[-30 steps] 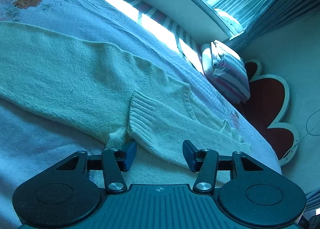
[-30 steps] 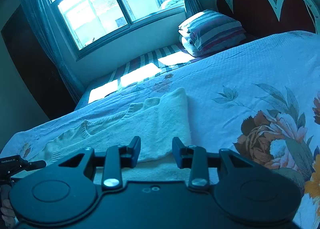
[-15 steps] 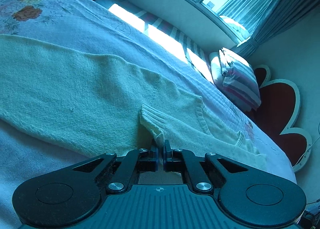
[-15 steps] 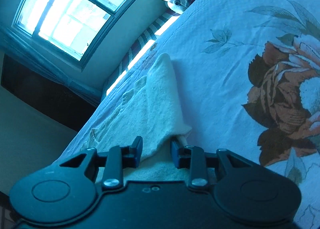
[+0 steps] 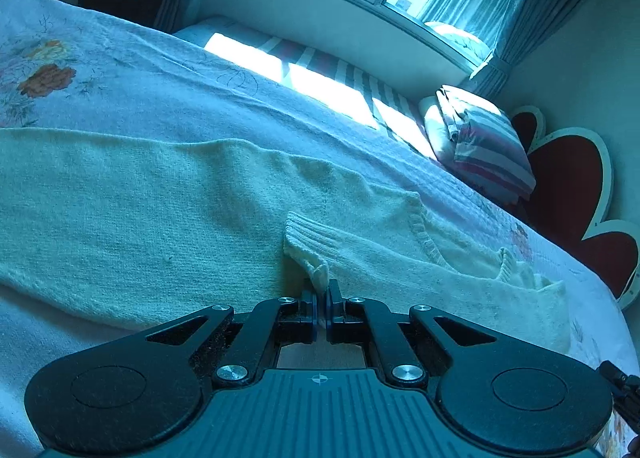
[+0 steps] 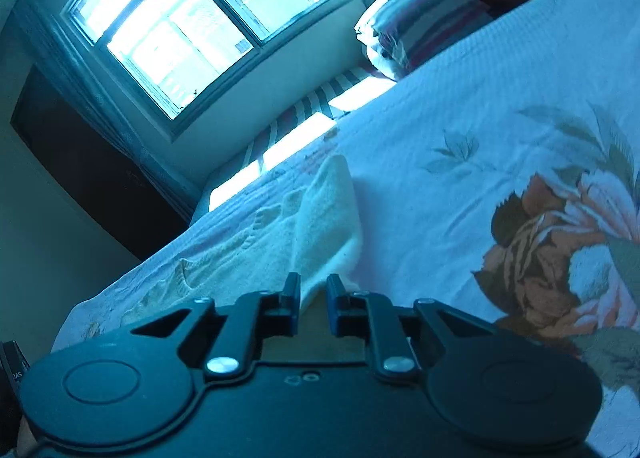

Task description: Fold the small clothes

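A pale cream knit sweater lies spread across the bed, one sleeve folded over its body. My left gripper is shut on the ribbed cuff of that sleeve, with a bit of knit pinched between the pads. In the right wrist view the sweater runs away from me, and my right gripper has its jaws narrowed around the sweater's near edge, with a small gap still showing between the fingers.
The sweater rests on a white bedspread with a large orange flower print. A striped pillow and a red scalloped headboard are at the bed's head. A window and a striped bench lie beyond the bed.
My left gripper closed from wide open onto the sleeve cuff. My right gripper narrowed around the sweater's edge, and its view tilted and swung.
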`<action>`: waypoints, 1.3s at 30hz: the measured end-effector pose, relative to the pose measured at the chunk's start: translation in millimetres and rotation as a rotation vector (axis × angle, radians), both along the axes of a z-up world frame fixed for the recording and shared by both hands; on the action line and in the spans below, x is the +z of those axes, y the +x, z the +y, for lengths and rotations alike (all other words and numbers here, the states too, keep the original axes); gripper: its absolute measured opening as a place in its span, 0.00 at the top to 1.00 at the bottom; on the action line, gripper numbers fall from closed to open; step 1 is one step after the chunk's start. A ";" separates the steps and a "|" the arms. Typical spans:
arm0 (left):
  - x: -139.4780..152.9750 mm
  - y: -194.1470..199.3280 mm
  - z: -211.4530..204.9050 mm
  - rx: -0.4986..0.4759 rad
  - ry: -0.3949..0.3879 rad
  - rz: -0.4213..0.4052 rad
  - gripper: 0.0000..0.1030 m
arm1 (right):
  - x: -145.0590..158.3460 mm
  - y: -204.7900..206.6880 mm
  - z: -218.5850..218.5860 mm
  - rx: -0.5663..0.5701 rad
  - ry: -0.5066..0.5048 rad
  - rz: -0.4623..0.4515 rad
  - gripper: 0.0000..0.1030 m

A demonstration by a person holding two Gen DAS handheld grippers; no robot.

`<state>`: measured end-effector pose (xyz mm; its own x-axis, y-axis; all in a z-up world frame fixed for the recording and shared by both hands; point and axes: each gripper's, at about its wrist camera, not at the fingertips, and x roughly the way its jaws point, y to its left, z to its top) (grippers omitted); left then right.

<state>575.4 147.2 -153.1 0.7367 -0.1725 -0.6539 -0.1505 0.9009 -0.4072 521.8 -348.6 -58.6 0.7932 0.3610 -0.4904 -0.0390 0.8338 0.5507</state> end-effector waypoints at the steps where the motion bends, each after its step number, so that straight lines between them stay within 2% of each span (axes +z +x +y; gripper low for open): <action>1: -1.9 0.2 -0.4 -0.002 0.008 0.008 0.97 | 2.4 3.3 0.9 -0.007 -0.024 -0.016 0.87; 3: -3.7 -1.5 0.2 -0.003 0.010 0.006 0.96 | -5.4 22.2 6.8 0.004 -0.104 0.047 0.89; 4: -3.6 -2.2 0.8 -0.005 0.010 0.005 0.96 | -19.4 32.9 12.1 0.026 -0.169 0.129 0.90; 7: 2.7 -7.2 2.3 -0.002 0.043 -0.010 0.96 | -20.3 31.6 9.5 0.048 -0.205 0.097 0.91; 8: 6.6 -10.2 3.7 0.006 0.061 -0.016 0.96 | -18.3 30.4 8.5 0.049 -0.209 0.099 0.87; 9: 11.8 -13.6 5.5 0.018 0.079 -0.033 0.96 | -14.8 30.2 7.9 0.047 -0.216 0.091 0.88; 13: 33.6 -6.3 1.6 0.026 0.164 -0.096 0.96 | 1.3 44.8 5.0 0.059 -0.248 0.013 0.86; 16: 35.6 17.1 -11.5 -0.034 0.210 -0.070 0.96 | 2.7 76.7 3.3 0.047 -0.249 0.003 0.85; 20: 19.2 36.2 -21.9 -0.065 0.274 0.005 0.96 | 0.9 116.3 4.5 0.067 -0.246 -0.019 0.80; 22: 16.9 33.8 -24.7 -0.060 0.306 -0.013 0.96 | -2.6 131.0 8.4 0.086 -0.273 -0.010 0.74; 23: 17.0 31.9 -24.2 -0.058 0.312 -0.018 0.96 | -7.8 139.7 10.3 0.093 -0.304 0.017 0.75; 24: 17.5 30.3 -23.8 -0.051 0.320 -0.025 0.96 | -13.7 145.7 10.1 0.084 -0.332 0.043 0.88; 25: 17.0 29.4 -23.0 -0.053 0.324 -0.027 0.96 | -20.2 150.6 7.5 0.077 -0.344 0.069 0.92; 27: 17.6 28.8 -23.0 -0.064 0.339 -0.033 0.96 | -23.0 153.1 0.0 0.063 -0.310 0.070 0.92; 29: 19.0 27.9 -22.5 -0.071 0.347 -0.033 0.96 | -16.7 148.9 0.9 0.038 -0.326 0.056 0.90; 31: 19.7 28.7 -22.5 -0.067 0.336 -0.037 0.96 | -10.4 142.2 -3.1 0.005 -0.301 0.028 0.91; 33: 19.2 28.2 -21.5 -0.058 0.326 -0.040 0.96 | -7.1 136.7 -0.8 0.033 -0.290 -0.005 0.94; 36: 22.0 28.2 -22.1 -0.057 0.334 -0.030 0.96 | -23.6 145.4 7.7 0.080 -0.349 0.067 0.96; 38: 30.4 23.2 -21.6 -0.052 0.330 -0.029 0.96 | -15.1 142.1 6.5 0.060 -0.339 0.069 0.88; 39: 35.6 19.8 -23.8 -0.055 0.328 -0.046 0.96 | -8.7 135.3 6.0 0.051 -0.329 0.052 0.88</action>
<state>595.2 123.3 -117.5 0.7624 0.0014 -0.6471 -0.0865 0.9912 -0.0999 657.2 -342.6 -67.3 0.7488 0.2151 -0.6269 -0.0641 0.9649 0.2545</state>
